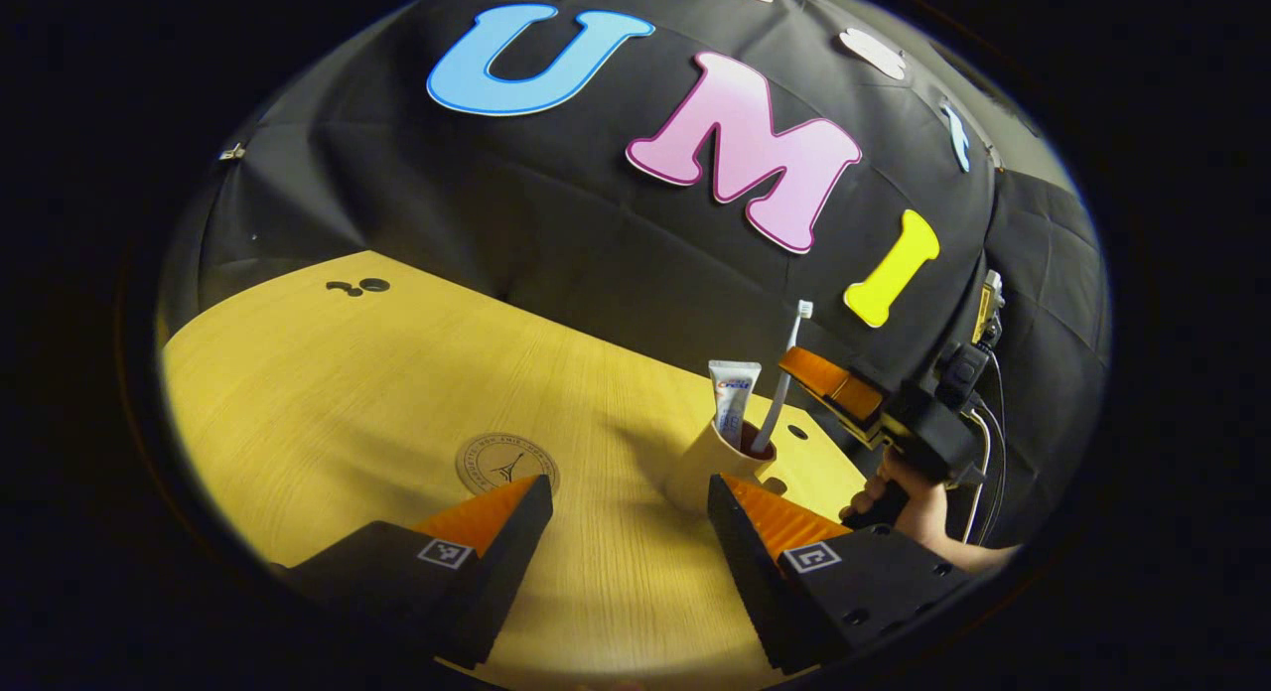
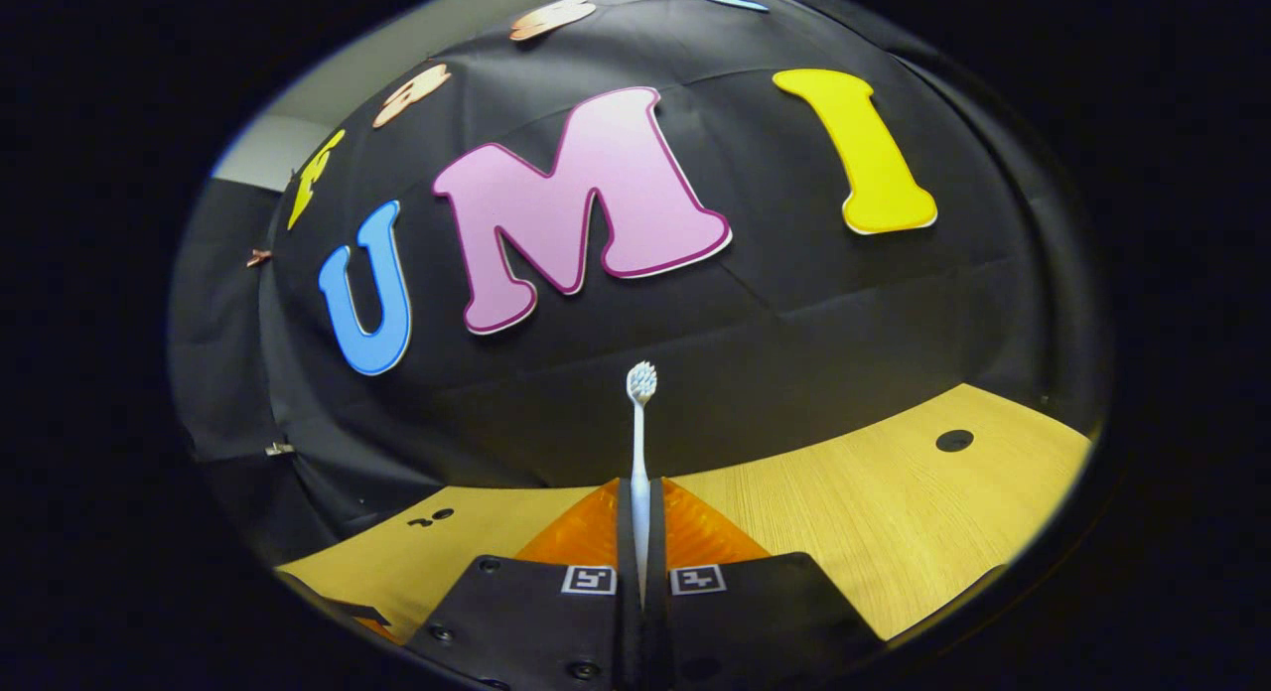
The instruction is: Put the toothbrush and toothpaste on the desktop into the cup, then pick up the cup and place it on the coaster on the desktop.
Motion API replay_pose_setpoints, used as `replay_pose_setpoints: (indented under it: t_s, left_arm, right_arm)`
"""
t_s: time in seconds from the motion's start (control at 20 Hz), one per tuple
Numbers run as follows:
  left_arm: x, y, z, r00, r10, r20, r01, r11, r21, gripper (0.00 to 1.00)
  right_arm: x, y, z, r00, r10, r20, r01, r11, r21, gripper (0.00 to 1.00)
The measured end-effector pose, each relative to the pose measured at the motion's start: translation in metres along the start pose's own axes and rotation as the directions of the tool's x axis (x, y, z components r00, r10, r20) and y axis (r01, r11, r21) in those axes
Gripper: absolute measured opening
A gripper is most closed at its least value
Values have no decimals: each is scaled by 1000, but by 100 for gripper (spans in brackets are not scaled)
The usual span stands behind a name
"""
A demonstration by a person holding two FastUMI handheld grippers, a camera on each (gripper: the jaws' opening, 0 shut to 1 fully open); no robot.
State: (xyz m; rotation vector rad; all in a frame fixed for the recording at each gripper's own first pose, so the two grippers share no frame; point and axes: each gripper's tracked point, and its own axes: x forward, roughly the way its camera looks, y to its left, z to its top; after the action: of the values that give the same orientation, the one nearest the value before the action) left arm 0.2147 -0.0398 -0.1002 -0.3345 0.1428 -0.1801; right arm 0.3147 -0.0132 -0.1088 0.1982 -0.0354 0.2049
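Clamped on the slim white toothbrush (image 2: pixel 640 443), the right gripper (image 2: pixel 640 557) holds it upright, handle down in the beige cup (image 1: pixel 707 465); the left gripper (image 1: pixel 628 517) gapes empty, cup just right of its jaws.

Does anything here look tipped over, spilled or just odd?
Nothing spilled or damaged. The beige cup stands upright on the wooden desk, holding the white toothpaste tube. The white toothbrush leans in it, clamped by the right hand-held gripper.

Black cloth wall (image 2: pixel 755 353) behind pale wood desktop (image 1: pixel 328 403) w/ holes (dim booth).
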Motion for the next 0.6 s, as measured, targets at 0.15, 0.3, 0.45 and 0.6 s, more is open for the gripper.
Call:
replay_pose_setpoints:
  t_s: [0.15,0.3,0.45,0.6]
  left_arm:
    - [2,-4,-3,1000,-4,5,4,1000,-11,97]
    - [7,-6,-8,1000,0,3,0,998,-57,98]
    - [7,-6,-9,1000,-2,-2,2,999,-54,97]
    - [5,-2,-11,1000,1,-10,-2,999,-50,98]
  right_arm:
    - [-9,-6,-13,999,-45,9,45,999,-28,6]
    - [-16,-1,-26,999,-46,5,46,997,-58,8]
    - [-23,2,-45,998,-26,-51,22,997,-78,12]
    - [-35,6,-50,997,-18,-73,13,997,-70,27]
